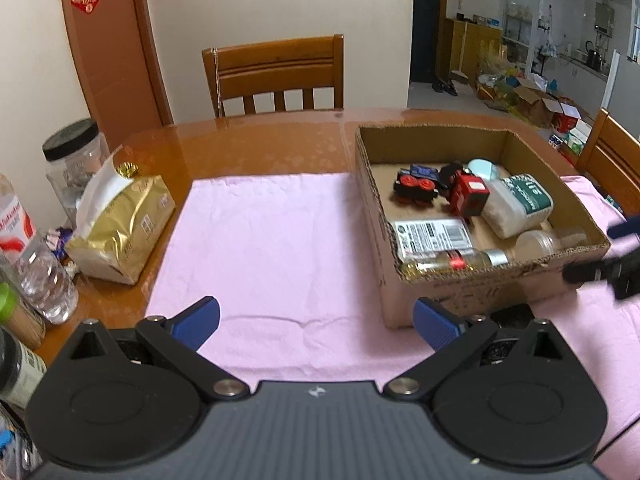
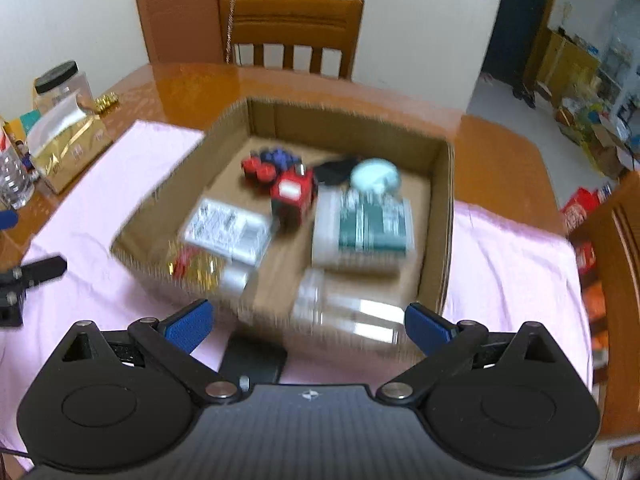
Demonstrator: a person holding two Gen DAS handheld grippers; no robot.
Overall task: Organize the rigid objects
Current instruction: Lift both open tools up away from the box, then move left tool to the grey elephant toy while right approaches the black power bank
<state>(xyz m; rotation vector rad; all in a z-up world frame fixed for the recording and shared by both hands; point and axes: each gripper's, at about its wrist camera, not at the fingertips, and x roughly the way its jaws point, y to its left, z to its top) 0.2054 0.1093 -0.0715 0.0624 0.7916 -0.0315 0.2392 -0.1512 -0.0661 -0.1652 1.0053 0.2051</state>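
Right wrist: cardboard box (image 2: pixel 440 216) beyond gaping right claw (image 2: pixel 306 326)

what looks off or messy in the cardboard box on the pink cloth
The brown cardboard box has a ragged, torn near rim. Inside, the red toy train lies tipped against the white bottle with a green label, which lies on its side. Nothing looks spilled.
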